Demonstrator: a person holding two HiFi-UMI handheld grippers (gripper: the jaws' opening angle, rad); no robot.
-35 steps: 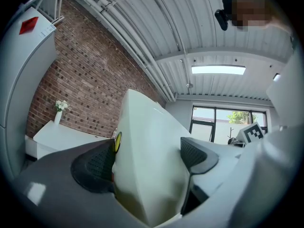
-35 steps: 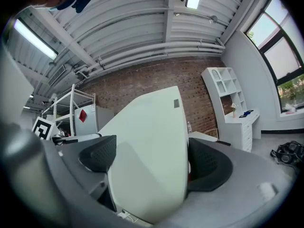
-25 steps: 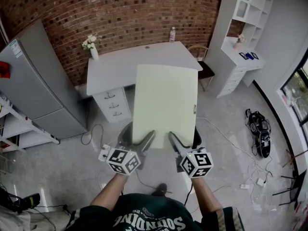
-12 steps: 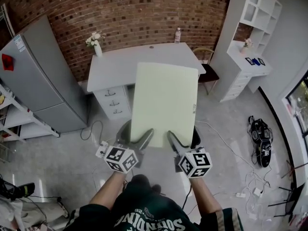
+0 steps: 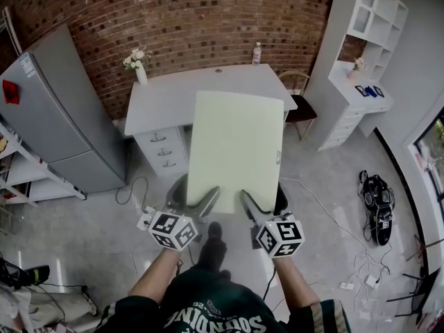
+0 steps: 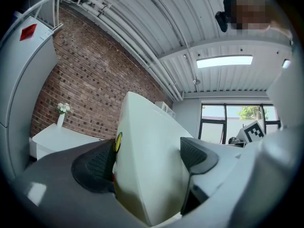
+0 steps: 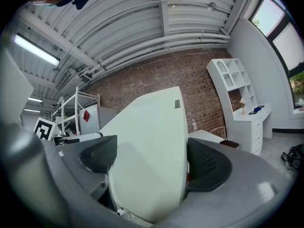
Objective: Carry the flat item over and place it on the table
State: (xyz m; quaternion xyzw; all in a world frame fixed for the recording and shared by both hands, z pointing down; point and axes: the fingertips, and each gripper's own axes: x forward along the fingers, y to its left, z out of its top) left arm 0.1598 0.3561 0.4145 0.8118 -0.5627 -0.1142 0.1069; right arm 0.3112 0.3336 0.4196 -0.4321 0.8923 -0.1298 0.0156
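Now clamping the pale green board (image 5: 236, 141) by its near edge inside the jaws of left gripper (image 5: 208, 200) and right gripper (image 5: 248, 200), short of the white table (image 5: 166, 96), risking slip from shallow bites.

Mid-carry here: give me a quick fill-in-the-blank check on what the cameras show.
The left gripper and right gripper are both shut on the ___.
The table ahead stands against a ___ wall.
The vase on it holds ___.
Missing words: board; brick; flowers.
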